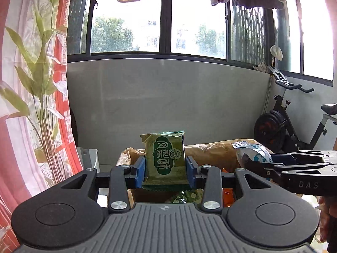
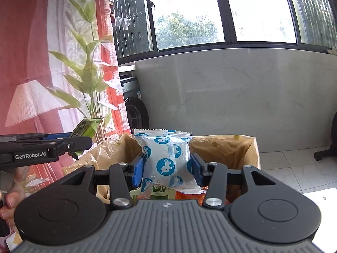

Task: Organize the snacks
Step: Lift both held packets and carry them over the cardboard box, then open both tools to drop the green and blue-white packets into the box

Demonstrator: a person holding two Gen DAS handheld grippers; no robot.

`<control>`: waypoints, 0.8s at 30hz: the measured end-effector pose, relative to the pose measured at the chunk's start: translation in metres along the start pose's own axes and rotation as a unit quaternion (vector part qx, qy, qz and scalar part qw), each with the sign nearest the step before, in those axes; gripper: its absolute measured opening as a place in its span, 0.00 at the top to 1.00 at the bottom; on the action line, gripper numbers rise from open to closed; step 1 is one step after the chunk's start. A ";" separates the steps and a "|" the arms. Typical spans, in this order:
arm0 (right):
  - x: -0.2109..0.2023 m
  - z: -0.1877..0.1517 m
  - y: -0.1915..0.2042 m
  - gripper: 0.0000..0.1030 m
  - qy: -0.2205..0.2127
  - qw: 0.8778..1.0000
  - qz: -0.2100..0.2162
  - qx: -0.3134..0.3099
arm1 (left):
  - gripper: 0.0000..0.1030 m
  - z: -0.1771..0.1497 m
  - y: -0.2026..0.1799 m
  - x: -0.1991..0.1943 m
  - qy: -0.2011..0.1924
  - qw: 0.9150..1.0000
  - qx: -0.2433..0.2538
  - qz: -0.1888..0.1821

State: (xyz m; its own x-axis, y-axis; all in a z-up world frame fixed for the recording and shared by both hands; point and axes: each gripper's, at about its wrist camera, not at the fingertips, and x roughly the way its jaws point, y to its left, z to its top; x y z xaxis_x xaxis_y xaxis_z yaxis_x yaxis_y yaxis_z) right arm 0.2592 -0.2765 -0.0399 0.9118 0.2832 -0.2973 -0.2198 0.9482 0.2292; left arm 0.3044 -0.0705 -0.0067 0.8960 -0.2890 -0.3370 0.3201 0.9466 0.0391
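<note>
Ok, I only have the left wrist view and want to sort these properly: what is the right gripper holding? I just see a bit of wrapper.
Observer: The right gripper is shut on a white packet with blue round animal prints.
Operator: Is anything under it?
Observer: Yes, an open brown bag, with orange and green wrappers showing inside below the packet.
Operator: Does your view show the floor?
Observer: Yes, pale floor tiles to the right of the bag.
</note>
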 end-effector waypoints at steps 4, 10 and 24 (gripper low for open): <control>0.024 -0.006 0.008 0.52 0.027 1.000 -0.004 -0.016 | 0.59 0.000 -0.001 0.027 0.019 1.000 0.006 0.020; 0.027 -0.010 0.010 0.36 0.030 0.999 -0.001 -0.018 | 0.32 -0.009 -0.005 0.024 0.019 0.999 0.037 0.012; -0.058 -0.022 -0.006 0.15 -0.033 0.999 -0.021 -0.019 | 0.16 -0.029 0.010 -0.033 0.014 0.999 -0.035 -0.013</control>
State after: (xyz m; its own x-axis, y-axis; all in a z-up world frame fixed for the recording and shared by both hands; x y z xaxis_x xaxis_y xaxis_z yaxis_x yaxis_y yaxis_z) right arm 0.2001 -0.2949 -0.0447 0.9411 0.2340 -0.2439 -0.1925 0.9642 0.1825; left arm 0.2685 -0.0476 -0.0228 0.8786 -0.3103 -0.3629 0.3198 0.9468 -0.0353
